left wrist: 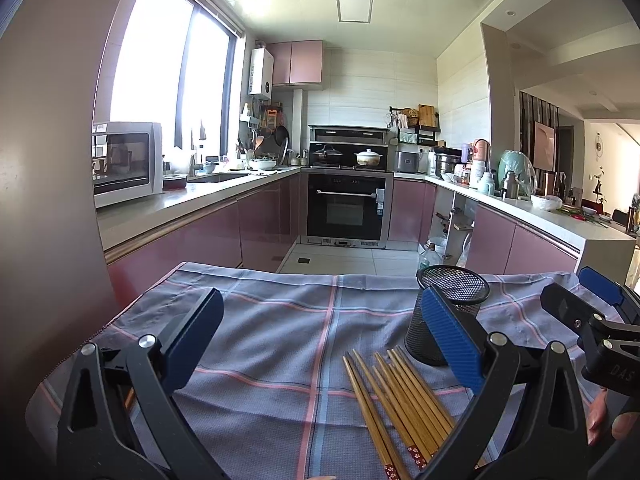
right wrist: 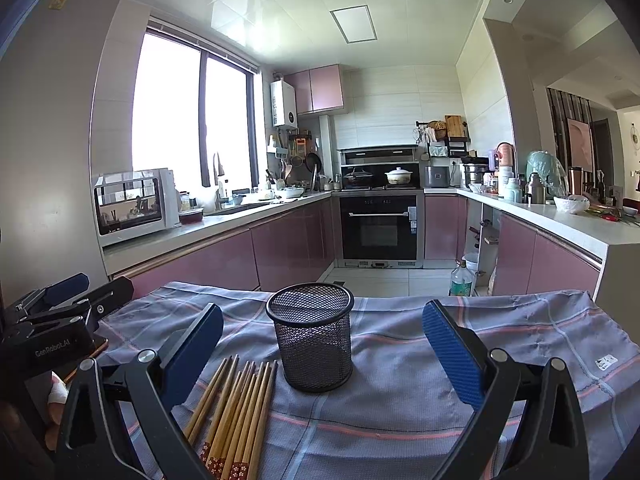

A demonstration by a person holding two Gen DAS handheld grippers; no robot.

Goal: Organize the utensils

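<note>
The counter carries a soft blue-grey checked cloth, apparently laid to keep items from sliding. On it an empty black wire-mesh cup stands upright and open-topped, placed to receive utensils, and touching or just beside its base a bundle of slim bamboo chopsticks lies flat, roughly parallel, patterned ends toward the operator. The left gripper and right gripper each hover above the cloth with ribbed blue pads spread apart, holding nothing.

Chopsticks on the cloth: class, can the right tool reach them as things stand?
Probably yes. The right tool is open, the chopsticks lie loose just beside its left finger, and only the mesh holder stands nearby.
</note>
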